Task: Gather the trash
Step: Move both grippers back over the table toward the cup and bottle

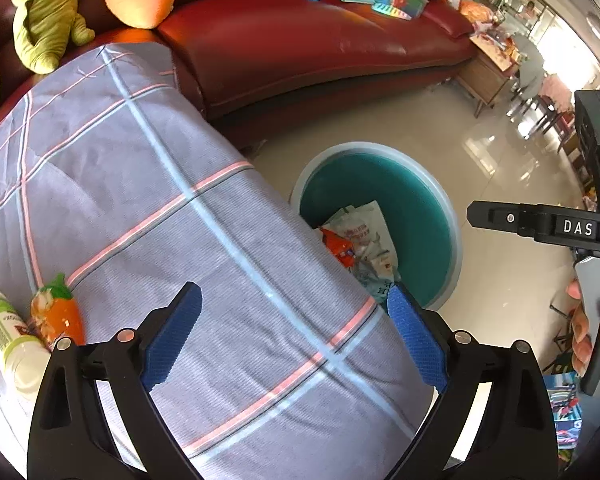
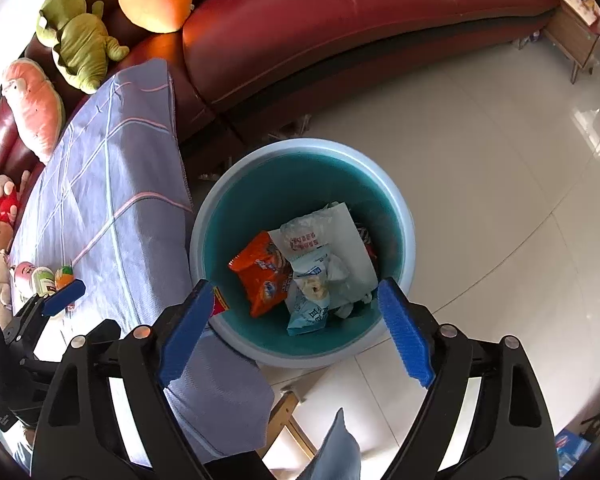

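Teal bin (image 2: 396,216) on the pale floor (image 2: 480,160), just beside the plaid-covered bench (image 2: 112,200); orange packet (image 2: 264,272) and white wrappers (image 2: 332,248) lying inside. Right gripper (image 2: 300,320) above it, fingers (image 2: 186,322) spread wide, empty. Left gripper (image 1: 296,340) over the cloth, equally wide, holding nothing.

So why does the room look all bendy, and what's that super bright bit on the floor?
Left wrist view: the fisheye lens curves the red sofa, and window light glares off the shiny floor. Right wrist view: same bending, sharp on the bin, dark at the corners.
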